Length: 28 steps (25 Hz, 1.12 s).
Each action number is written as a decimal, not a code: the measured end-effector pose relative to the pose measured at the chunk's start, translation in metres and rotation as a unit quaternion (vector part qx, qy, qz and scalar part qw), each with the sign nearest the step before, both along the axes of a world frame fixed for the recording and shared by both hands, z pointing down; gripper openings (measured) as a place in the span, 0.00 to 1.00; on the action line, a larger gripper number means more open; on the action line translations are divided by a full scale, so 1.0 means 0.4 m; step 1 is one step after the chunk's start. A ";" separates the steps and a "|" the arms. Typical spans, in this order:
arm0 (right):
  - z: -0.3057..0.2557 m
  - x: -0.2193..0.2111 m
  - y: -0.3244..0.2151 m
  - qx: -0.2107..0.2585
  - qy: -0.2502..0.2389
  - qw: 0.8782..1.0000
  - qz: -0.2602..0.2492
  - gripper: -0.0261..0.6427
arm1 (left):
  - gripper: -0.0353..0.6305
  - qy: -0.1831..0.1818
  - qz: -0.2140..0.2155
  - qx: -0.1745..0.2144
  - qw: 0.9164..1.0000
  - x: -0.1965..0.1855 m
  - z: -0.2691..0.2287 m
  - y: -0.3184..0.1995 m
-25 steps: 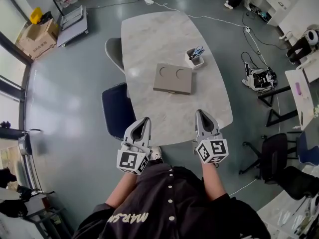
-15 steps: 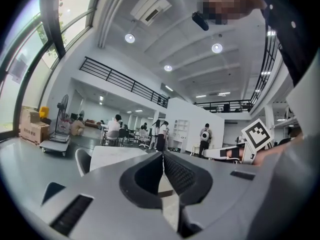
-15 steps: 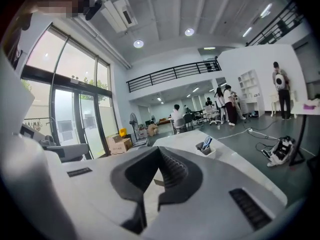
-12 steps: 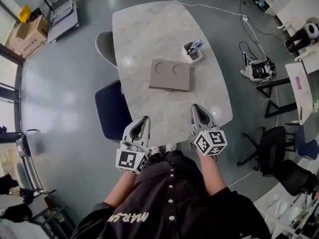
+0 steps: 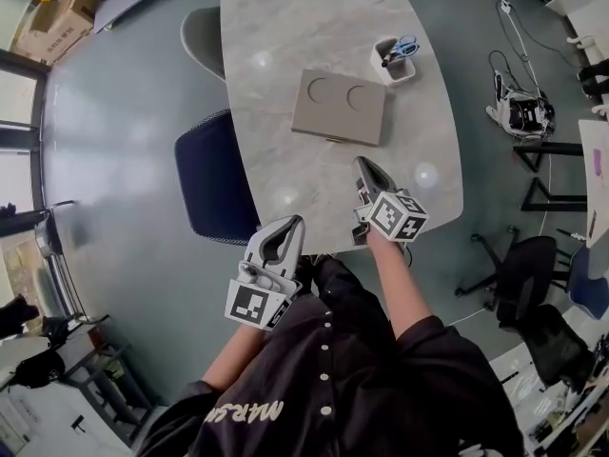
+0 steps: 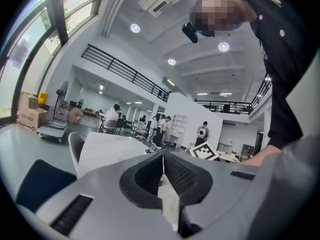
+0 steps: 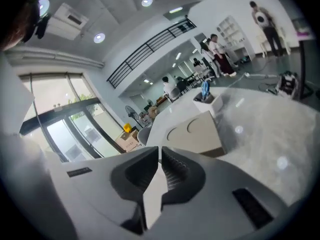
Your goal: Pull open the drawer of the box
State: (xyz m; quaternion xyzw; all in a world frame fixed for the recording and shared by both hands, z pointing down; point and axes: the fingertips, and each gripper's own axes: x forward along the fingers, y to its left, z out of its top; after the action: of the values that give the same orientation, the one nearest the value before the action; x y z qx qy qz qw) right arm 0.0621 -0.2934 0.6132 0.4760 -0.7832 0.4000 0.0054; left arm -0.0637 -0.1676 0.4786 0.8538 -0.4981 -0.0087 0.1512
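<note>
The box (image 5: 340, 106) is a flat tan case with two round recesses in its lid, lying mid-table on the marble table (image 5: 285, 27). Its near side faces me; no drawer shows pulled out. My right gripper (image 5: 366, 168) is shut and empty, hovering over the table's near part, a short way from the box and pointing at it. In the right gripper view the box (image 7: 197, 133) lies just beyond the closed jaws of the right gripper (image 7: 159, 149). My left gripper (image 5: 288, 227) is shut, empty, held off the table's near edge by my body. Its own view shows the left gripper (image 6: 161, 154) closed.
A white pen holder (image 5: 395, 60) stands on the table beyond the box to the right. A dark blue chair (image 5: 214, 188) and a grey chair (image 5: 202, 36) flank the table's left side. Black office chairs (image 5: 519, 274) and cables lie on the floor at right.
My right gripper has moved forward over the table's near edge toward the box. The left gripper stayed low near my body. The head view has shifted closer to the table.
</note>
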 end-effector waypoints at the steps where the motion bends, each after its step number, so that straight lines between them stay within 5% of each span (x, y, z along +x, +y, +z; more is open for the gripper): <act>1: 0.035 -0.005 -0.013 -0.024 -0.025 0.999 0.009 0.04 | 0.08 0.001 0.002 -0.004 1.000 0.008 0.007 0.002; 12: 0.310 -0.046 -0.099 -0.172 -0.143 0.972 0.077 0.13 | 0.08 0.021 0.012 -0.055 0.998 0.039 0.105 0.004; 19: 0.357 -0.061 -0.131 -0.196 -0.159 0.964 0.079 0.16 | 0.08 0.028 0.009 -0.069 0.997 0.033 0.141 -0.032; 28: 0.372 -0.071 -0.139 -0.210 -0.186 0.957 0.075 0.08 | 0.08 0.029 0.009 -0.078 0.996 0.035 0.161 -0.050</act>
State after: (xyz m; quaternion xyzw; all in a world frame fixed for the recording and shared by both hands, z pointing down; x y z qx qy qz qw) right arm 0.0339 -0.3492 0.7621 0.4388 -0.6306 0.6363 -0.0702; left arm -0.0495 -0.1875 0.5429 0.8430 -0.4852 0.0064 0.2321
